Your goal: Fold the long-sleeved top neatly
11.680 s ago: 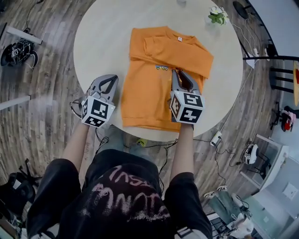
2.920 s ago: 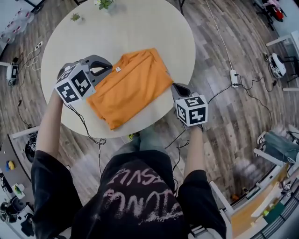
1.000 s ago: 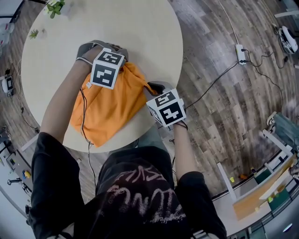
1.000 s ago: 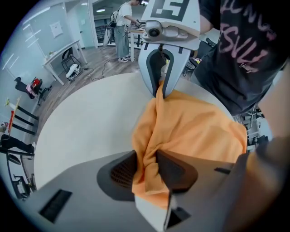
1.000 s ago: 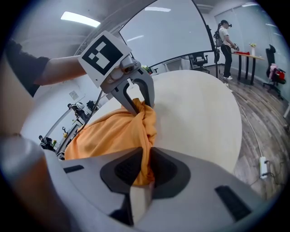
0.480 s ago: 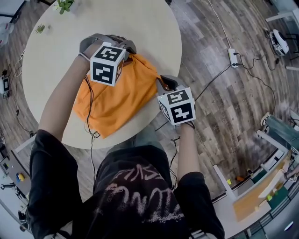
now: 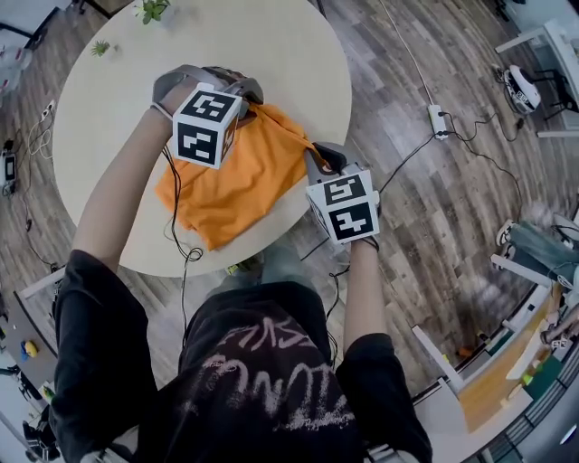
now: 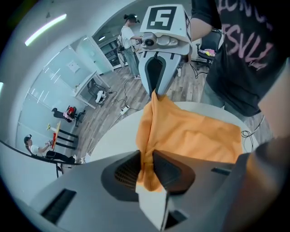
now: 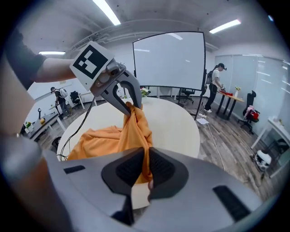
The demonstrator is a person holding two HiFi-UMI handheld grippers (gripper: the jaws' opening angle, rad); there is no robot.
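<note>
The orange long-sleeved top point(image 7: 231, 185) lies folded on the round cream table point(image 7: 271, 41), its far-right edge lifted. My left gripper point(image 7: 256, 101) is shut on one corner of that edge, and the cloth point(image 8: 190, 136) bunches between its pads; its jaws have just been closing on it. My right gripper point(image 7: 317, 161) is shut on the other corner at the table's right rim, its jaws also just closed on cloth point(image 9: 136, 127). The raised edge stretches between the two grippers. In the left gripper view the right gripper point(image 8: 155, 90) pinches the far corner. The right gripper view shows the left gripper point(image 9: 130, 105).
Two small potted plants point(image 7: 154, 9) point(image 7: 99, 47) stand at the table's far side. A cable point(image 7: 176, 226) hangs from the left gripper over the near rim. A power strip point(image 7: 437, 118) and cords lie on the wooden floor to the right. People stand in the room's background.
Both grippers have risen, lifting the top's right edge off the table. The cloth now stretches taut between them, where a second ago it lay lower under the grippers.
</note>
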